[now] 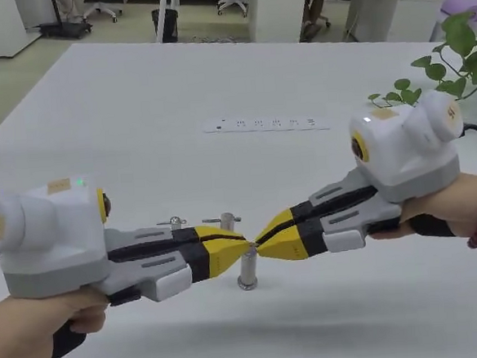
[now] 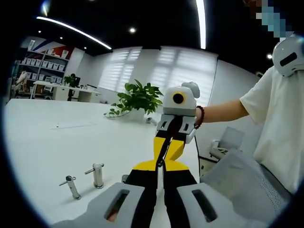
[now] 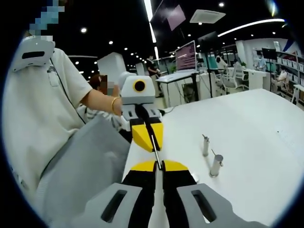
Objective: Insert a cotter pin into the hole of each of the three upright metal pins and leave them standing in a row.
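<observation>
One upright metal pin (image 1: 247,272) stands on the white table (image 1: 135,104), right under the spot where my two grippers meet tip to tip. My left gripper (image 1: 245,246) comes in from the left and my right gripper (image 1: 262,244) from the right, both with jaws shut. In the right gripper view a thin cotter pin (image 3: 156,153) spans the short gap between the right gripper (image 3: 158,166) and the left gripper's tips, and both appear to pinch it. Just behind stand two more metal pins (image 1: 174,224) (image 1: 227,221), each with a cotter pin through its top (image 2: 97,174) (image 2: 71,185).
A white power strip (image 1: 266,125) lies flat farther back on the table. A potted green plant (image 1: 451,57) stands at the right edge. Chairs and desks stand beyond the table's far edge. The person's hands hold both gripper handles low at either side.
</observation>
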Tool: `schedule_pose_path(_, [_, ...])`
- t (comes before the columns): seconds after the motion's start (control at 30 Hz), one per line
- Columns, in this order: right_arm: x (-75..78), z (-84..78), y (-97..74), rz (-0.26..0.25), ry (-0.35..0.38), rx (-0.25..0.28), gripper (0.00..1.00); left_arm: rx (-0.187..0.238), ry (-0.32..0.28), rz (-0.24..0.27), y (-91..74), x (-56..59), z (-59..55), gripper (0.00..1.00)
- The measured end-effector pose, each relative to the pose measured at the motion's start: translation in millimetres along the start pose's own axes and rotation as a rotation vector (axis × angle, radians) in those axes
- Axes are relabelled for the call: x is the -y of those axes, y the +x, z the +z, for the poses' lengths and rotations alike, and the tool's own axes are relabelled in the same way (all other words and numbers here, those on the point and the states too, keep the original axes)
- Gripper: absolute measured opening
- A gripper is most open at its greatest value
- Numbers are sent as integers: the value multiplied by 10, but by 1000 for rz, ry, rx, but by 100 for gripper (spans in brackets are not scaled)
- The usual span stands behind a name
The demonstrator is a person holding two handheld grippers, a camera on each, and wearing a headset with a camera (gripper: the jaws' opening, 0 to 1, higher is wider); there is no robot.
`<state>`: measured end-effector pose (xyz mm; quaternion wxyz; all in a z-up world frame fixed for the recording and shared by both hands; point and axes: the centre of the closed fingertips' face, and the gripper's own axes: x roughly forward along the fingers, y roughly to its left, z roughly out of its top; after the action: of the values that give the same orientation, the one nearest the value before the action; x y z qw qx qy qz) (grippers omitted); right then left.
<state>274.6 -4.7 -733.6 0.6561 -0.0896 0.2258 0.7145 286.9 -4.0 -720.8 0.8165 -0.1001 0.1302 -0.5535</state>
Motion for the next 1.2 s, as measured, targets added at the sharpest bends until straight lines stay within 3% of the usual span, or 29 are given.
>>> schedule_pose_path(0.23, [-5, -47, 11, -13, -70, -63, 4, -27, 35, 41, 5, -36, -51, 5])
schedule_pose_path(0.67, [214, -282, -118, -105, -131, -194, 3, -98, 93, 117, 4, -157, -219, 20])
schedule_pose_path(0.87, [330, -431, -167, -141, -151, -258, 3, -136, 112, 163, 27, -256, -337, 23])
schedule_pose_path(1.03, [433, -587, -188, -161, -171, -320, 3, -170, 128, 230, 63, -397, -441, 25])
schedule_pose_path(1.2, [479, -658, -191, -170, -178, -350, 3, -190, 132, 249, 121, -473, -517, 25])
